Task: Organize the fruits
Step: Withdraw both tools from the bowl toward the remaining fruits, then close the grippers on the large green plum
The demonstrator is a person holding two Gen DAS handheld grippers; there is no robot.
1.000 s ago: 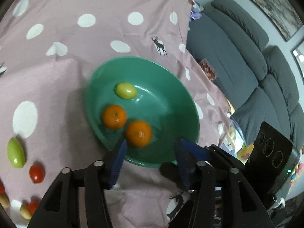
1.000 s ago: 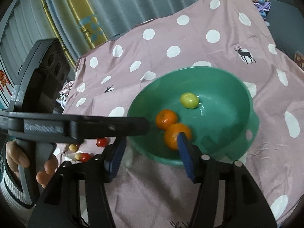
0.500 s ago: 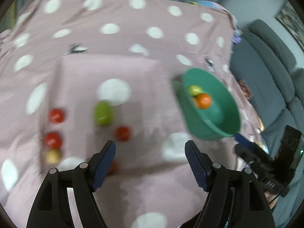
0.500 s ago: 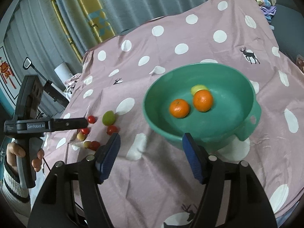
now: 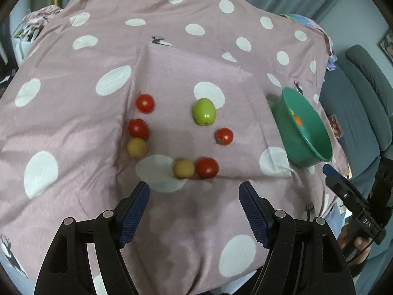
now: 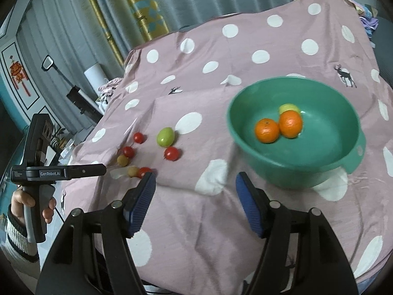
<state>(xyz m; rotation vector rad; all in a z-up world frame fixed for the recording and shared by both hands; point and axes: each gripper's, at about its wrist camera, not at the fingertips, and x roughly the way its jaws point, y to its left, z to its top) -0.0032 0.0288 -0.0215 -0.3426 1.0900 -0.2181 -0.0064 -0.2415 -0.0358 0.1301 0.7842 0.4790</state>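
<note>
A green bowl (image 6: 353, 164) on the pink dotted cloth holds two oranges (image 6: 267, 130) and a yellow-green fruit (image 6: 288, 108); it shows at the right in the left wrist view (image 5: 316, 147). Loose on the cloth lie a green fruit (image 5: 204, 111), several red tomatoes (image 5: 206, 168) and two tan fruits (image 5: 183, 168). My left gripper (image 5: 194, 211) is open and empty, just short of the nearest tomato and tan fruit. My right gripper (image 6: 195, 204) is open and empty, in front of the bowl.
The table's front edge drops off just below both grippers. A grey sofa (image 5: 363, 98) stands to the right of the table. Curtains (image 6: 137, 12) hang behind it. The left hand-held gripper (image 6: 61, 172) shows at the left in the right wrist view.
My left gripper has swung left, away from the bowl, to face the loose fruits. My right gripper has pulled back from the bowl. The oranges have shifted inside the bowl.
</note>
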